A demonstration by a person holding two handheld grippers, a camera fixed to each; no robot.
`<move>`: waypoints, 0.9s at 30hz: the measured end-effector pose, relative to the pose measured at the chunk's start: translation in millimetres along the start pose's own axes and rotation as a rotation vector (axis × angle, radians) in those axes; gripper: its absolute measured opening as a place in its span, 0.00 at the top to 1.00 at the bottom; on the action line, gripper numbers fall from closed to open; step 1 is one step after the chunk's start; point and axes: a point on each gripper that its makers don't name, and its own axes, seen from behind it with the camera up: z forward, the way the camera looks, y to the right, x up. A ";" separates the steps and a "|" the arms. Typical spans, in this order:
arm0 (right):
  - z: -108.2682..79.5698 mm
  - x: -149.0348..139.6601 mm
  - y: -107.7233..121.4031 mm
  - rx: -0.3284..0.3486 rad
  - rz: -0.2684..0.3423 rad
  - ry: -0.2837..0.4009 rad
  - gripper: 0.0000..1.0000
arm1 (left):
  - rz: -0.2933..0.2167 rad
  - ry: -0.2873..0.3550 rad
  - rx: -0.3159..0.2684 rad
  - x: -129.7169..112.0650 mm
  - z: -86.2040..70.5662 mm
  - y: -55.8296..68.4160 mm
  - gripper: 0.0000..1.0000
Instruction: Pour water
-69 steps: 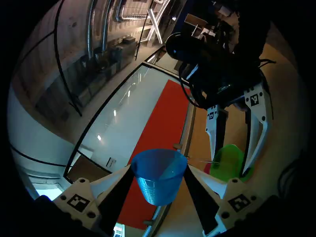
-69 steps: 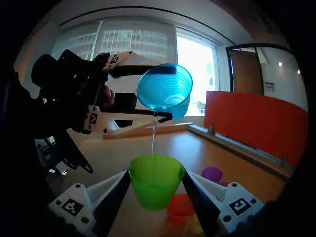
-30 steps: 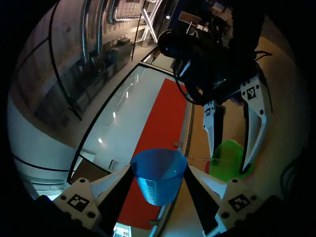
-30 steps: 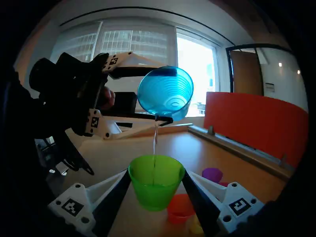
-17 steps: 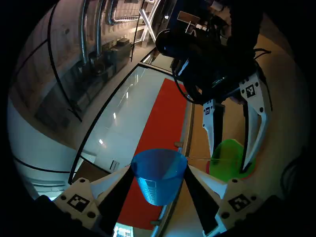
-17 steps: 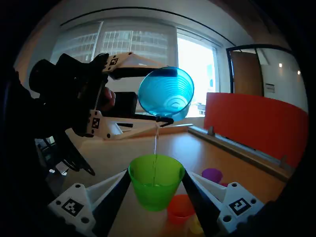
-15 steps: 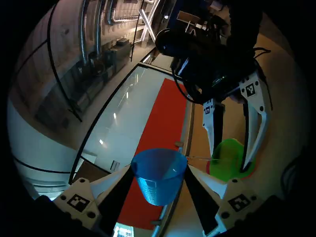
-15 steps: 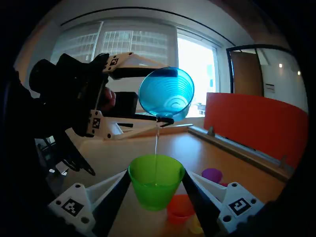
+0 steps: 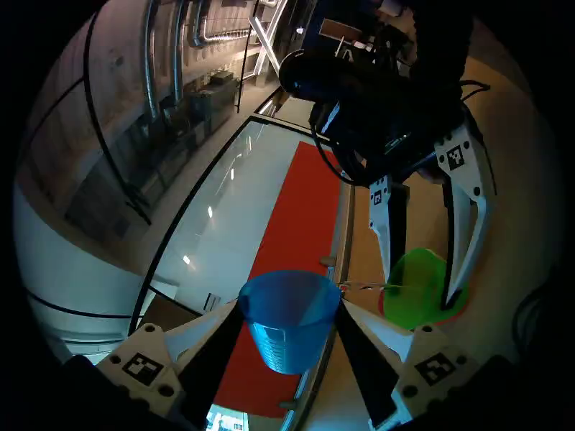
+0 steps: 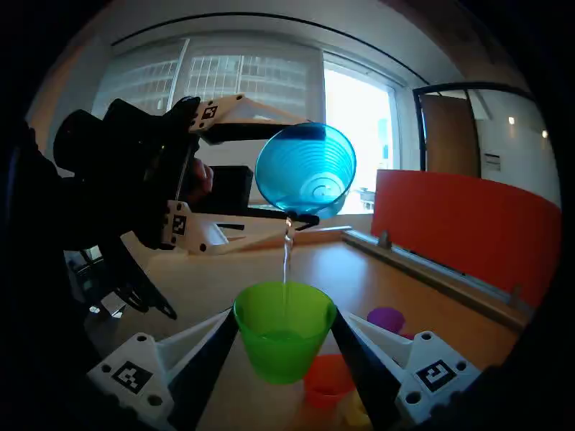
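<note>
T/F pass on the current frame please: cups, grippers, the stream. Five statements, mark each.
1. The left gripper is shut on the blue cup. True.
2. The blue cup is upright. False: it is tipped on its side, and a thin stream of water leaves its lower lip.
3. The water falls into the green cup. True.
4. The green cup stands free on the table. False: the right gripper grips it, one finger on each side.
5. An orange cup and a purple cup sit close to the green cup. True.
</note>
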 end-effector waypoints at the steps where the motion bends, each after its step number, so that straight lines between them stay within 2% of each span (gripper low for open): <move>1: -0.1 0.1 0.0 0.000 0.000 0.001 0.07 | 0.001 0.000 0.000 -0.1 -0.1 -0.1 0.15; 27: 0.0 3.2 -0.5 0.002 -0.011 0.007 0.07 | 0.038 -0.002 0.008 -1.4 2.2 -0.7 0.15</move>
